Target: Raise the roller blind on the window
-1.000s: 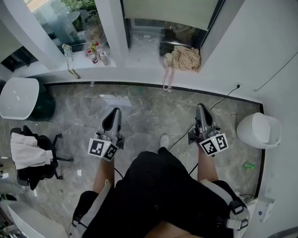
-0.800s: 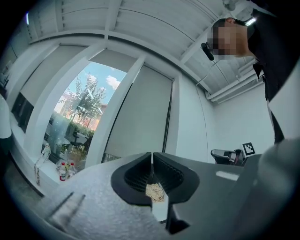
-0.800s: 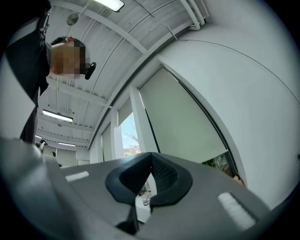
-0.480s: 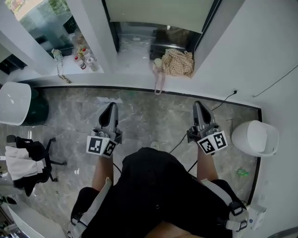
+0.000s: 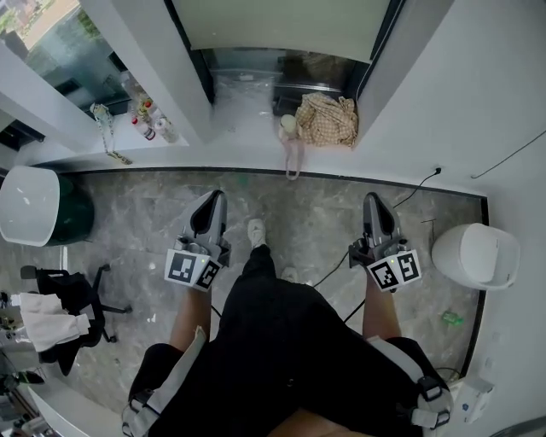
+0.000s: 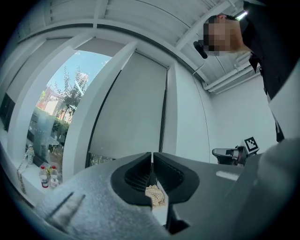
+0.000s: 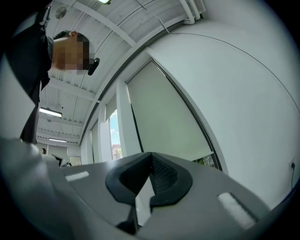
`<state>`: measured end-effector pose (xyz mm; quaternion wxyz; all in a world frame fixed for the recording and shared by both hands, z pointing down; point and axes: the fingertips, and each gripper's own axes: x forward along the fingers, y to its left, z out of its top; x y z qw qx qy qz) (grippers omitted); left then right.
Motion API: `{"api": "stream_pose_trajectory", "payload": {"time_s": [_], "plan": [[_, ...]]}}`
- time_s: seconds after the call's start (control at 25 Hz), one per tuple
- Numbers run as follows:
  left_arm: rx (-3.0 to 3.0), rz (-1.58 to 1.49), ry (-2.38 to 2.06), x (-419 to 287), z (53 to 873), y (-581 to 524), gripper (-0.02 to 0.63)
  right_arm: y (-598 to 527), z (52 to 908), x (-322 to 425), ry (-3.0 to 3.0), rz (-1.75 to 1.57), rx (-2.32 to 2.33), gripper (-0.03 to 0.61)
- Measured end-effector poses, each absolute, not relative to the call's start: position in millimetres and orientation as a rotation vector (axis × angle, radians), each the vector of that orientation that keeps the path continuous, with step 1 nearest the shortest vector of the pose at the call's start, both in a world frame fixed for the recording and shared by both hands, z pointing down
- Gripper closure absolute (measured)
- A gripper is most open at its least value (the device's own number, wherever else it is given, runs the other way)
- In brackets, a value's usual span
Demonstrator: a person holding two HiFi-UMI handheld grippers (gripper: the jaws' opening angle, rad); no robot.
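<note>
At the far wall: the pale grey fabric roller blind (image 5: 286,21) hangs in the right-hand window bay, drawn most of the way down. A low strip of bare glass shows between its bottom edge and the white window sill (image 5: 247,128).
On the sill: a beige checked cloth bag (image 5: 326,118) sits below the blind's right half. A few small bottles (image 5: 149,124) stand further left, under the neighbouring unshaded pane.
Left gripper (image 5: 212,205): it is held level over the grey marble floor (image 5: 281,205), well short of the sill, and points at the blind. Its jaws are all but closed, with only a hairline slit between them and nothing in them.
Right gripper (image 5: 375,205): it is alongside at the right, also aimed at the window, with its jaws pressed together and empty.
How the blind likely handles: the cloth looks thin, light and limp, so pinching the sheet itself would probably only crease it. The bottom hem runs straight, which suggests a stiff bar inside.
Where to take hold: either the hem bar near its middle or a side pull chain seems best. No chain for this blind can be made out, only the dark window frame (image 5: 388,34) along its right edge.
Risk: the checked bag lies just under the hem and could be knocked on a low reach.
</note>
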<state>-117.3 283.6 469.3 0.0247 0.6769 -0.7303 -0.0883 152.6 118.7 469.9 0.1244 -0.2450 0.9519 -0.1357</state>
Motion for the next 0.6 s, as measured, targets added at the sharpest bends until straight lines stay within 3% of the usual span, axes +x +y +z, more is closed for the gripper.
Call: {"api": "stream_pose_trajectory", "payload": {"time_s": [0.6], "plan": [[2.216, -0.316, -2.16, -242, 457, 158, 0.598, 20, 435, 30, 2.748, -0.292, -0.817, 0.578]]}}
